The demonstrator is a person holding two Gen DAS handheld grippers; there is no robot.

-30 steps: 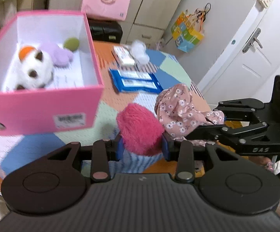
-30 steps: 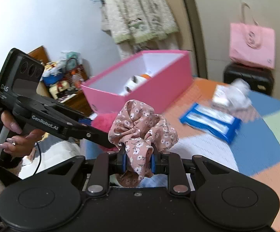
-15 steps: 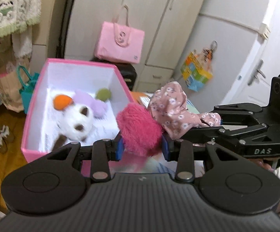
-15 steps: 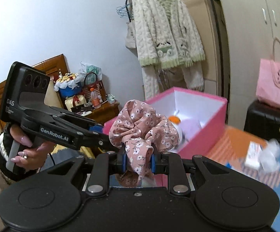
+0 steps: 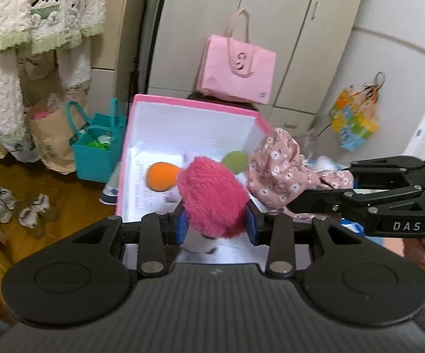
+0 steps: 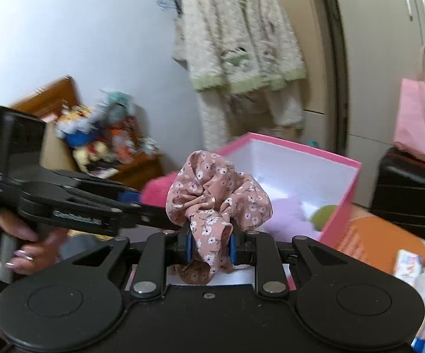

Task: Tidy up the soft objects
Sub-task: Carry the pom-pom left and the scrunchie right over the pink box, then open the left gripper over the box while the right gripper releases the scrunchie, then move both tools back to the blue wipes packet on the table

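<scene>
The left gripper [image 5: 217,226] has its fingers clamped on a fuzzy magenta scrunchie [image 5: 212,197] above the near edge of the pink box [image 5: 195,101]. To its right, the right gripper [image 6: 211,245] pinches a floral scrunchie [image 6: 217,197] beside the box's open top. Best to bring both well over the white interior, clear of the orange ball [image 5: 161,176], and lower before letting go.

Even indoor light, fisheye-curved edges, right wrist view's background motion-blurred

Hot-pink fluffy ball [image 5: 212,203], dusty-pink white-flowered scrunchie [image 6: 217,197], pink white-lined box [image 5: 195,123], orange ball [image 5: 161,176].
</scene>
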